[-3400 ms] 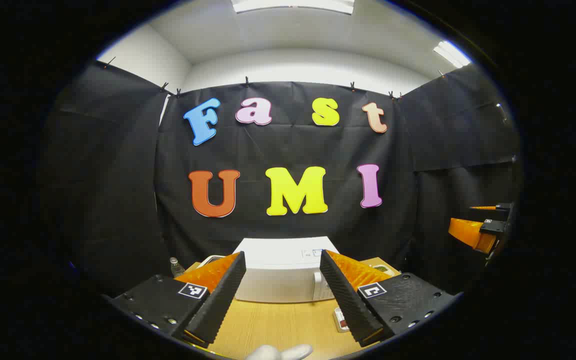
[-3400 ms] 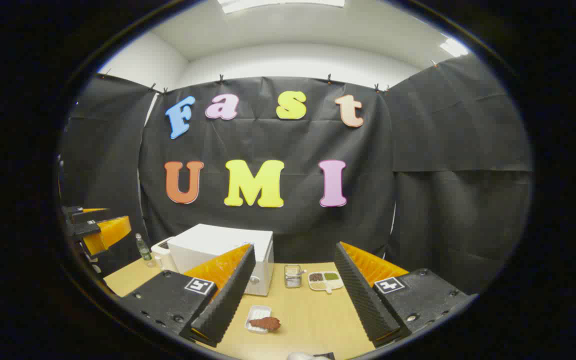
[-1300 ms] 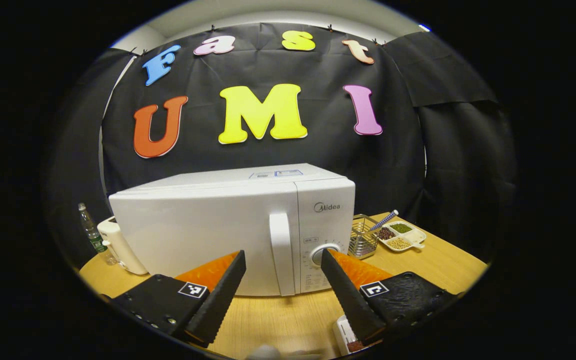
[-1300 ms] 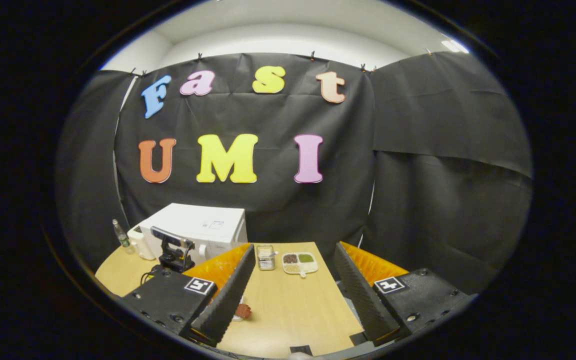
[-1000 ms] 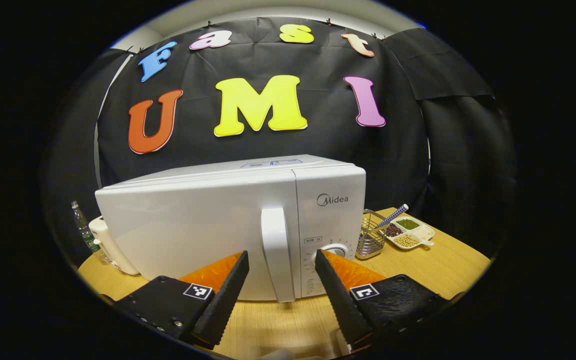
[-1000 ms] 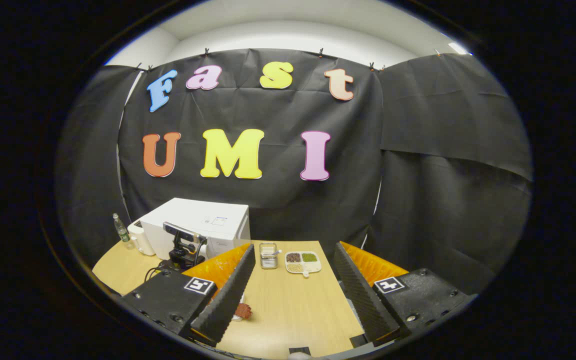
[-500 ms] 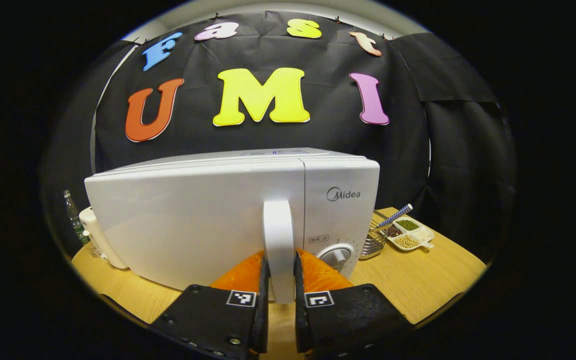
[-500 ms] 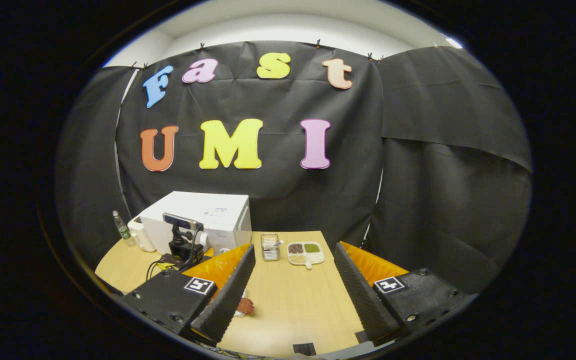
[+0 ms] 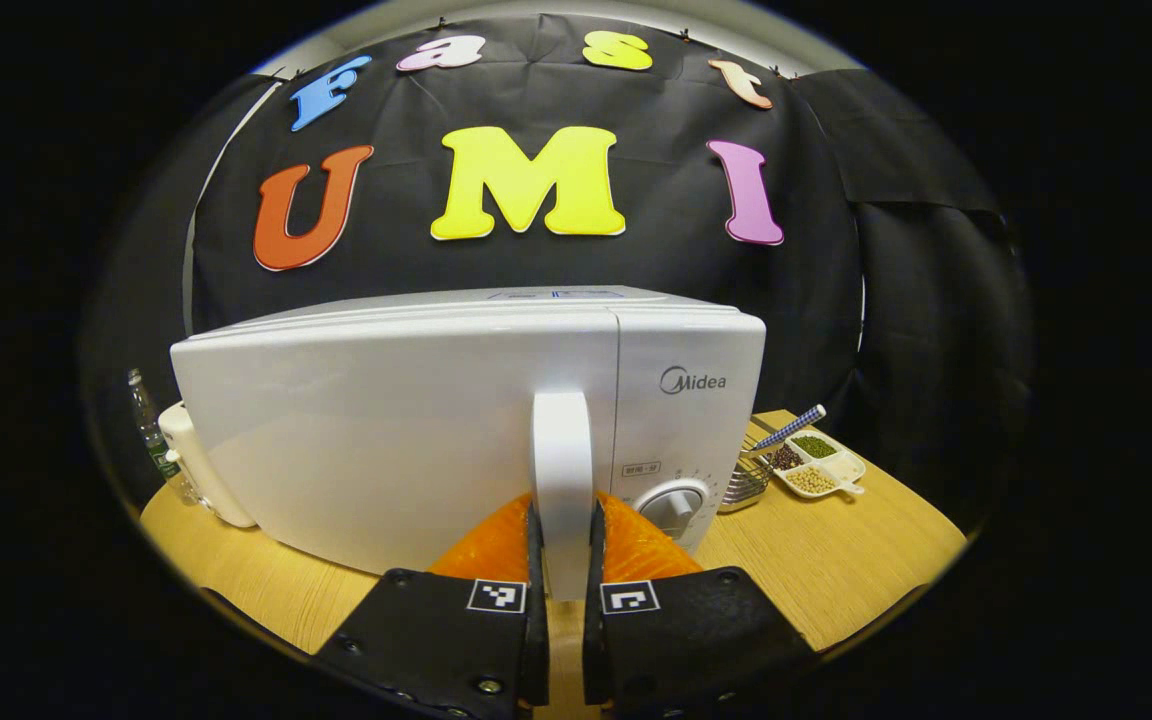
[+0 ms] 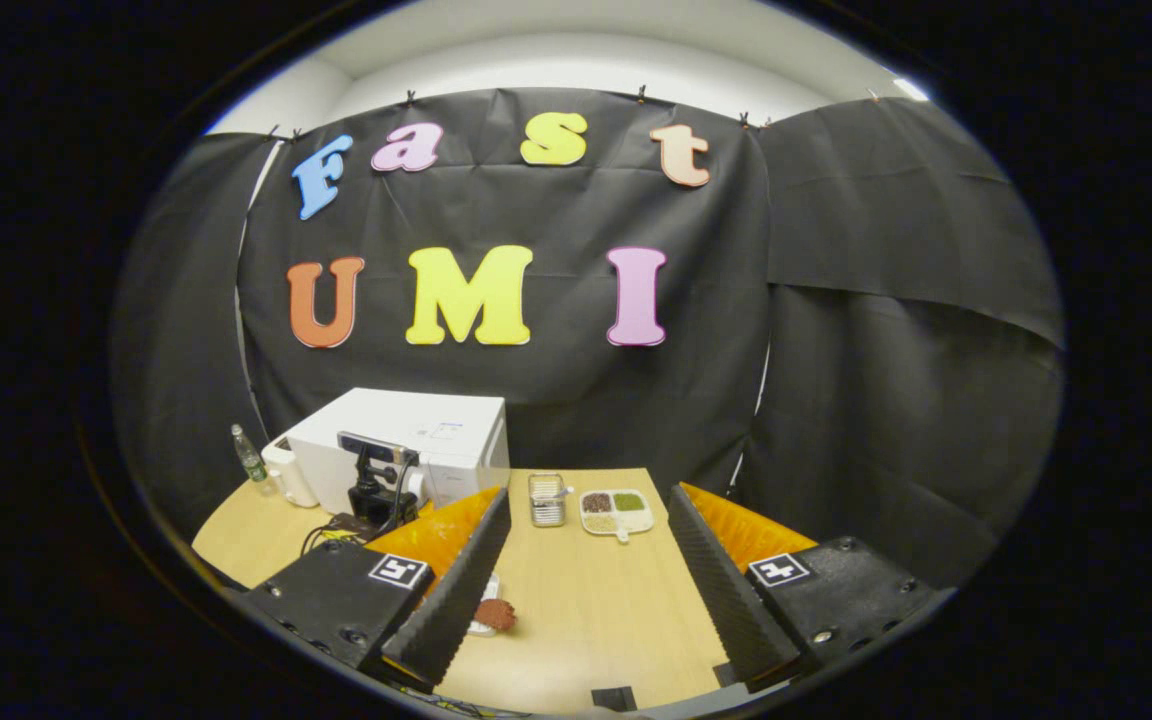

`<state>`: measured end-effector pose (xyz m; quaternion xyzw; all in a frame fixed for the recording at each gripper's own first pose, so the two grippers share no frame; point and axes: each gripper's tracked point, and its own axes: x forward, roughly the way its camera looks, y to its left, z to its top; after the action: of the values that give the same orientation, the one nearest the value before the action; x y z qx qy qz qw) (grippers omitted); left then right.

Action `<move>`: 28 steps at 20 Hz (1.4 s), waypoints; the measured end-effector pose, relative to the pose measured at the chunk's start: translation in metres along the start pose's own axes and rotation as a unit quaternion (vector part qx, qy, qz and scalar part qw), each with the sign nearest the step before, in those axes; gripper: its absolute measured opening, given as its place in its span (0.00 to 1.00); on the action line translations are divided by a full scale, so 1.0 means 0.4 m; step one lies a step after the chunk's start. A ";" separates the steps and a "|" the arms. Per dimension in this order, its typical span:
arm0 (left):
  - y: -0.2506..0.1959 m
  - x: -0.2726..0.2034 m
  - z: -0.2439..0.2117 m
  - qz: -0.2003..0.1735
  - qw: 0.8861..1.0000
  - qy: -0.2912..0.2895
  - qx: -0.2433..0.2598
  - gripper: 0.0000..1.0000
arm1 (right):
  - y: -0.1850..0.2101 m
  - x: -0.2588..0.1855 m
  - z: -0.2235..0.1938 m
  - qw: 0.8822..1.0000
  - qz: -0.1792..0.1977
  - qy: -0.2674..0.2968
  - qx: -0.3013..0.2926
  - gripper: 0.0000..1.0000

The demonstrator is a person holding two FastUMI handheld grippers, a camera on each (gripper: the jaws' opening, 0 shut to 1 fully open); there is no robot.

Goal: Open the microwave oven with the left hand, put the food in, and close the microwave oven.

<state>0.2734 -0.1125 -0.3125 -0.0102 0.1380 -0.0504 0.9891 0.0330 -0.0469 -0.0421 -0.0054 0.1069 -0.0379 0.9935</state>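
The white microwave oven [image 9: 396, 420] stands close in front in the left gripper view, door closed. Its vertical white door handle [image 9: 562, 470] runs down between my left gripper's [image 9: 563, 545] fingers, which are shut on it near its lower end. In the right gripper view the microwave oven [image 10: 406, 440] sits at the far left of the wooden table [image 10: 586, 610]. The brown food [image 10: 496, 614] lies on a small white tray just beside my right gripper's left finger [image 10: 456, 590]. My right gripper [image 10: 586, 545] hangs open above the table, holding nothing.
A wire basket [image 10: 545, 499] and a divided dish of beans [image 10: 616, 511] stand at the table's far middle. A bottle [image 10: 250, 455] and a white jug [image 10: 291, 472] sit left of the microwave. A black camera device [image 10: 376, 480] with cables rides before the microwave.
My left gripper moved up to the microwave and shut its fingers on the door handle. The right gripper drifted slightly, staying open over the table.
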 end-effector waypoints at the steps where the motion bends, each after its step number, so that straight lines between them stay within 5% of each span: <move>1: 0.000 -0.002 -0.001 -0.002 1.000 0.001 -0.002 0.13 | -0.004 -0.003 0.000 1.000 -0.002 -0.001 0.001 0.94; 10: 0.048 -0.238 -0.071 -0.025 1.000 0.004 -0.008 0.13 | 0.046 -0.021 -0.001 0.999 0.023 -0.007 -0.021 0.94; 18: 0.182 -0.431 -0.116 0.040 0.999 0.027 -0.004 0.16 | 0.195 -0.047 -0.010 0.994 0.098 -0.013 -0.035 0.94; 20: 0.227 -0.463 -0.129 0.065 0.997 0.038 -0.010 0.21 | 0.223 -0.054 -0.015 0.993 0.111 -0.013 -0.029 1.00; 26: 0.308 -0.515 -0.127 0.084 0.996 0.035 0.001 0.77 | 0.267 -0.073 -0.025 0.992 0.128 -0.014 -0.017 0.94; 28: 0.331 -0.533 -0.110 0.093 0.995 0.025 0.013 0.83 | 0.277 -0.078 -0.035 0.991 0.131 -0.014 -0.018 0.94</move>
<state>0.0702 0.0406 -0.3015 0.0169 0.1627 0.0396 0.9857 0.0080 0.0662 -0.0512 -0.0103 0.0930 0.0948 0.9911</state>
